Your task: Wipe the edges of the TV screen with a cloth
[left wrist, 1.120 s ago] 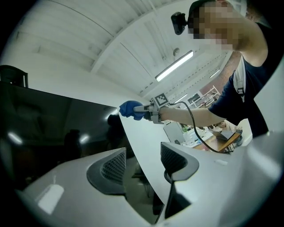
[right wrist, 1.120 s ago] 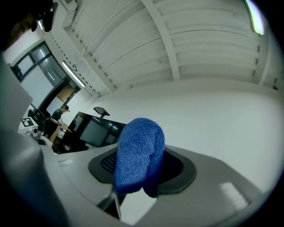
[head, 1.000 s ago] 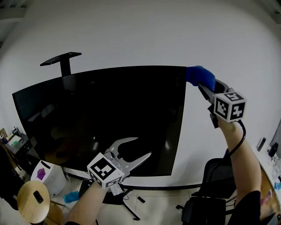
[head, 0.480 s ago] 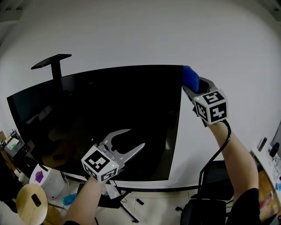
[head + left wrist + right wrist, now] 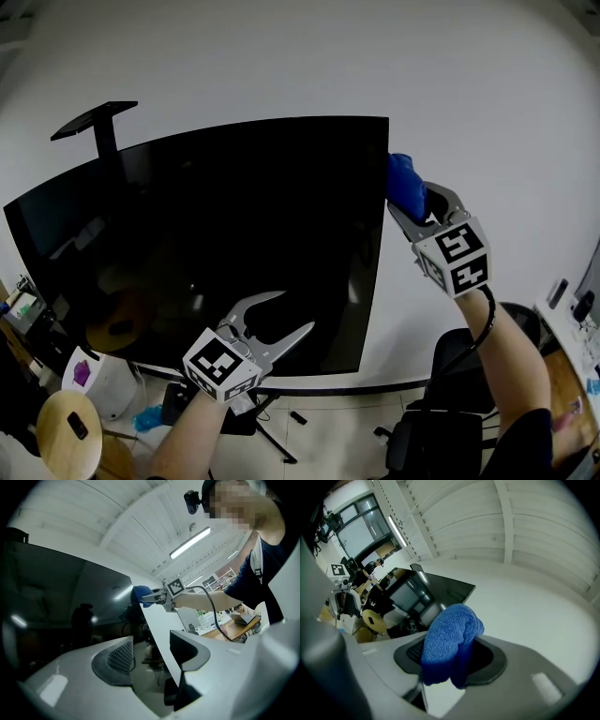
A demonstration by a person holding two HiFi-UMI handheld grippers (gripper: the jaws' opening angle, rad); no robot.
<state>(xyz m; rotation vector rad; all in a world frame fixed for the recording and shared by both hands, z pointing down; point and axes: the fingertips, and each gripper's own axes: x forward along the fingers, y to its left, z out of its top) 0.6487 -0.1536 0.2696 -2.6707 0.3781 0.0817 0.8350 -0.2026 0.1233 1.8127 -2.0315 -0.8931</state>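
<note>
At the far left, low down, a round wooden stool (image 5: 68, 428) stands on the floor, with a white bin (image 5: 105, 380) just beside it. The dark TV screen (image 5: 206, 234) fills the middle against a white wall (image 5: 281, 56), and a black bracket (image 5: 92, 120) sticks up behind its top left corner. The left claw (image 5: 296, 312) hovers in front of the screen's lower part, its jaws apart with nothing between them. Further right, the blue cloth (image 5: 406, 183) lies against the screen's right edge, a little below the top right corner. The right claw (image 5: 411, 195) is clamped on that cloth, which bulges out from between its pads. A black office chair (image 5: 436, 441) sits on the floor at the lower right.
</note>
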